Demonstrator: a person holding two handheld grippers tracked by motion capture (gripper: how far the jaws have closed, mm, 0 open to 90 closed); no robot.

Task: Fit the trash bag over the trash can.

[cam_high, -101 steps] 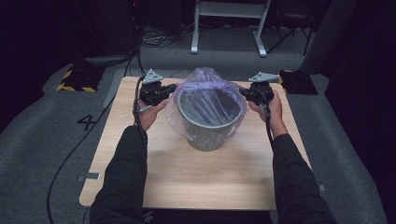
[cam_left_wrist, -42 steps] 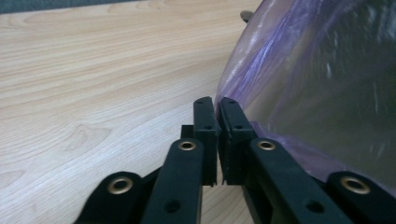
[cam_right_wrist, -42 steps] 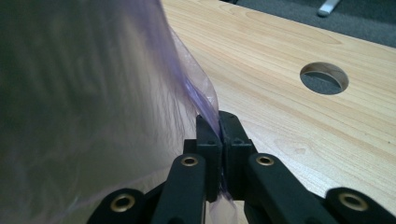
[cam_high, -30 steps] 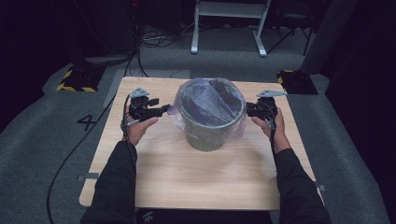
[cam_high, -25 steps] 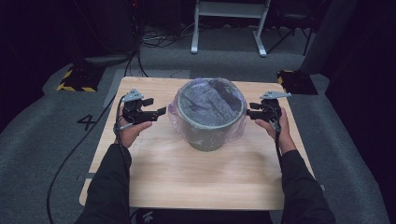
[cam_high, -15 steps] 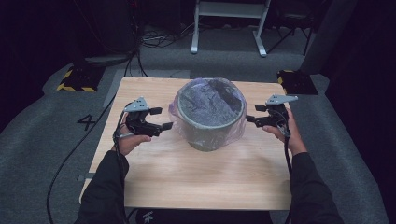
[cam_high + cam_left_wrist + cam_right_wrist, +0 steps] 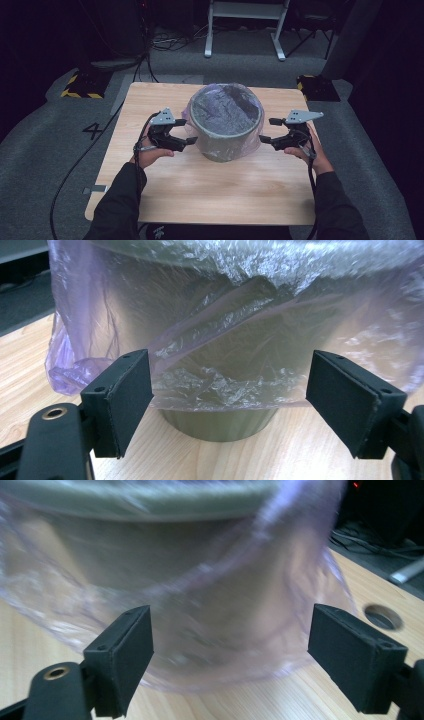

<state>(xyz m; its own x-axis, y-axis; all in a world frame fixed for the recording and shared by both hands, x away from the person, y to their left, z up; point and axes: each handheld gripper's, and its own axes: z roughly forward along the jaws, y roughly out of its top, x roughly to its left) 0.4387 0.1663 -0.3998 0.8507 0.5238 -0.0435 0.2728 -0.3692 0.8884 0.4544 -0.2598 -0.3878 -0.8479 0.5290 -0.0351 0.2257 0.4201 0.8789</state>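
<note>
Thin purple plastic bag (image 7: 196, 125) lines the grey round bin (image 7: 226, 131) mid-table; it's limp, slick and tears easily, so you'd pinch its loose hem. Your left gripper (image 7: 186, 141) and right gripper (image 7: 266, 131) flank the bin, jaws just spread, empty. Your left gripper view reveals the hem's crinkles (image 7: 220, 385)

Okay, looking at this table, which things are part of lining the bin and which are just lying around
In the job:
- grey bin
- purple plastic bag draped over its rim
- left gripper, fingers open
- right gripper, fingers open

Lying about:
- yellow-and-black striped block on the floor
- white metal stand
- floor cables
</note>
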